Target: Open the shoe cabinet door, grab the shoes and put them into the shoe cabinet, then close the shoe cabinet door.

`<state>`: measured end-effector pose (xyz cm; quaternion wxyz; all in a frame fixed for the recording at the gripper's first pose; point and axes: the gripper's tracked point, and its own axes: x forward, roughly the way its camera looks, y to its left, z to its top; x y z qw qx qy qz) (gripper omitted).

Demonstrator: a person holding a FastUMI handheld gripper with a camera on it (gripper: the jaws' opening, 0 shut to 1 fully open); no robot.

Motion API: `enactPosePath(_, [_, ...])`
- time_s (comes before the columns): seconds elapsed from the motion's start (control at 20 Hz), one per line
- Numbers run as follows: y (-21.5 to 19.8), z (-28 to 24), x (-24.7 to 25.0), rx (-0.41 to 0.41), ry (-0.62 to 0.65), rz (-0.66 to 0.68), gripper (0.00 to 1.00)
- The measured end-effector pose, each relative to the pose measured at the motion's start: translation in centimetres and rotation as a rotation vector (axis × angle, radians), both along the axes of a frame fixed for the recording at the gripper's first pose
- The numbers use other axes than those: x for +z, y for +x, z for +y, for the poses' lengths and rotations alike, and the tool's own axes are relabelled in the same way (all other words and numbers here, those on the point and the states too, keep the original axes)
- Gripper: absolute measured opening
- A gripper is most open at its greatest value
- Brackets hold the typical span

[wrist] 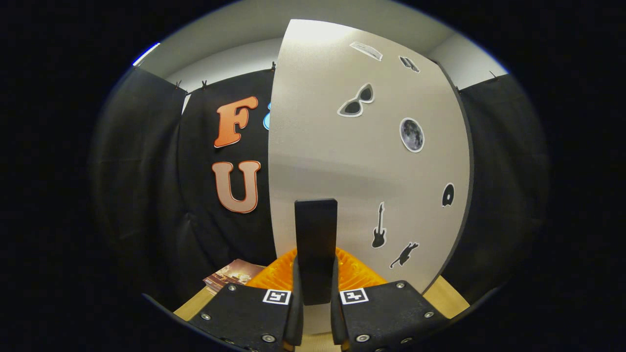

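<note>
A: What takes up most of the view?

B: The shoe cabinet door, a pale panel standing upright just beyond the fingers, with black booth cloth to either side of it. It carries stickers: sunglasses, a moon, a guitar, a cat, and a small dark disc near its right edge.

A: And the handle?

B: A dark upright handle sits low on the door, straight ahead, running down between the two fingers.

A: What are the tongs doing?

B: The gripper is drawn in narrow, both fingers pressing on the sides of that handle, so it is clamped on it.

A: Anything else down there?

B: An orange ribbed object shows behind the handle, just above the fingers; I cannot tell what it is. Left of it lies a brown booklet on the wooden tabletop.

A: Shoes?

B: I cannot make any out.
</note>
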<state>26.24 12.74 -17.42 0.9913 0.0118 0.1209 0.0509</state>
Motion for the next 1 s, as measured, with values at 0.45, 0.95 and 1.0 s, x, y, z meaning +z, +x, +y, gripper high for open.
enactPosePath(0.45, [-5.4,-4.3,1.3,-0.119,-0.021,0.024,0.22])
enactPosePath(0.95, [-11.6,-12.1,1.9,-0.179,-0.045,0.022,0.18])
enactPosePath(1.0, [-12.0,-12.6,1.8,-0.173,-0.047,0.018,0.18])
